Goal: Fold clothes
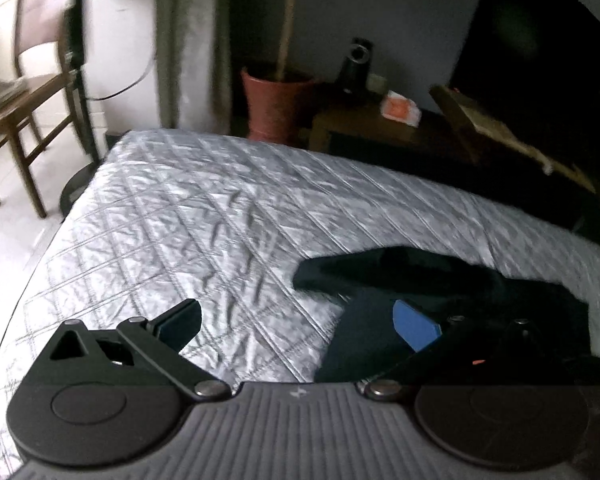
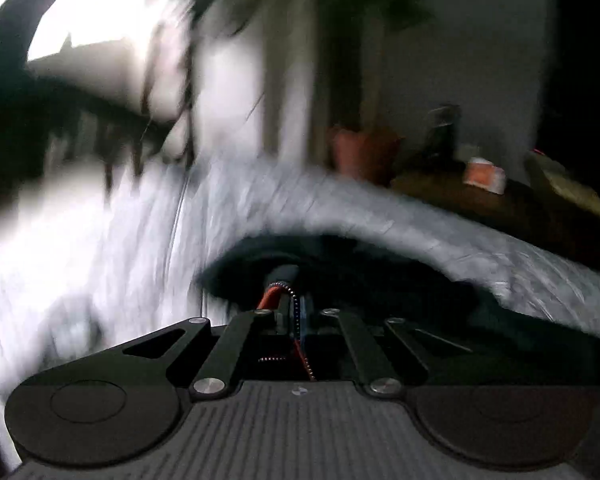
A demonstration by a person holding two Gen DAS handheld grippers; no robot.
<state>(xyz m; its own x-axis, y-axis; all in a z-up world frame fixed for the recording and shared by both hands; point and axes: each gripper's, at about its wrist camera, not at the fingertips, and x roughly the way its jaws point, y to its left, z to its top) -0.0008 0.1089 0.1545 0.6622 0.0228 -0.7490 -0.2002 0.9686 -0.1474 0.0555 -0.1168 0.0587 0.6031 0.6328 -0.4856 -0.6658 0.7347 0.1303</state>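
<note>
Silver quilt (image 1: 204, 216): shiny stitched bedcover, spread flat, filling most of both views.
Chair (image 1: 24, 100): wooden, far left on the pale floor, past the bed's corner.
Left gripper (image 1: 300, 320): jaws spread wide, nothing between them; 1 finger over bare quilt, the blue-padded finger (image 1: 414, 324) over the dark cloth.
Dark garment (image 1: 380, 276): black clothing lying on the quilt at the right of the left wrist view, 1 narrow part reaching leftward.
Plant pot (image 1: 278, 106): terracotta, behind the bed beside a dark table.
Right gripper (image 2: 294, 308): jaws drawn together, pinching the garment's edge with its red and beaded cord (image 2: 274, 294); view heavily blurred.
</note>
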